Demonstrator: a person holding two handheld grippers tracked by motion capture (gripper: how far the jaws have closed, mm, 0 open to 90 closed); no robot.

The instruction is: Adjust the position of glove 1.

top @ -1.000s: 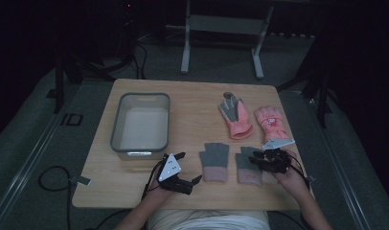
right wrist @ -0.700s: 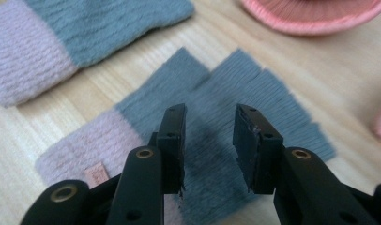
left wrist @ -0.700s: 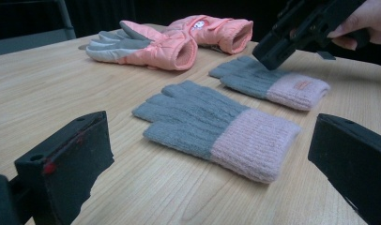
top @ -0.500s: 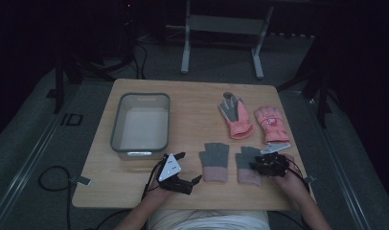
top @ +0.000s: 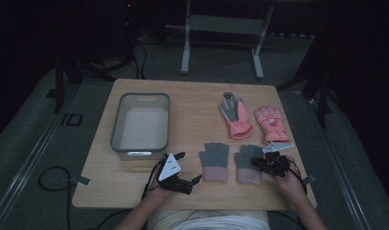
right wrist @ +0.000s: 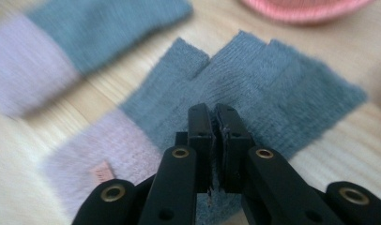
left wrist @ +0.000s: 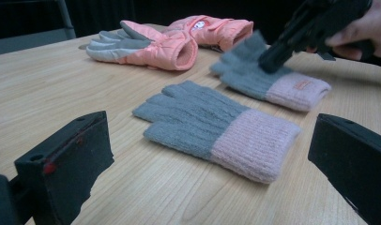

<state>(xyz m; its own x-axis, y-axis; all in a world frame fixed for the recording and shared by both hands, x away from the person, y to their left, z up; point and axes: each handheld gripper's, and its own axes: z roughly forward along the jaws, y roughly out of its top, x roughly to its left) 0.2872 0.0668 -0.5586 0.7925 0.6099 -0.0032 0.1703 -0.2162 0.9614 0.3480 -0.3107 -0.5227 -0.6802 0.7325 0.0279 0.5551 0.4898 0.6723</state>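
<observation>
Two grey knit gloves with pink cuffs lie side by side near the table's front edge. My right gripper (top: 256,162) (right wrist: 216,117) presses down on the right grey glove (top: 245,168) (right wrist: 282,84); its jaws have just been closing and now stand shut, with a thin pinch of knit between them. The left grey glove (top: 214,160) (left wrist: 188,112) lies flat, untouched. My left gripper (top: 188,166) (left wrist: 212,140) rests open on the table just left of that glove, jaws wide, nothing between them. In the left gripper view, the right gripper (left wrist: 273,58) points down onto the farther grey glove (left wrist: 292,86).
Two pink padded gloves (top: 236,117) (top: 271,123) lie farther back on the right of the wooden table (top: 192,105). A grey plastic bin (top: 117,127), nothing inside, stands at the left. Dark floor, cables and a metal stand surround the table.
The right gripper has shifted a little toward the person and left, from the pink glove's cuff onto the right grey glove. The left gripper has kept still.
</observation>
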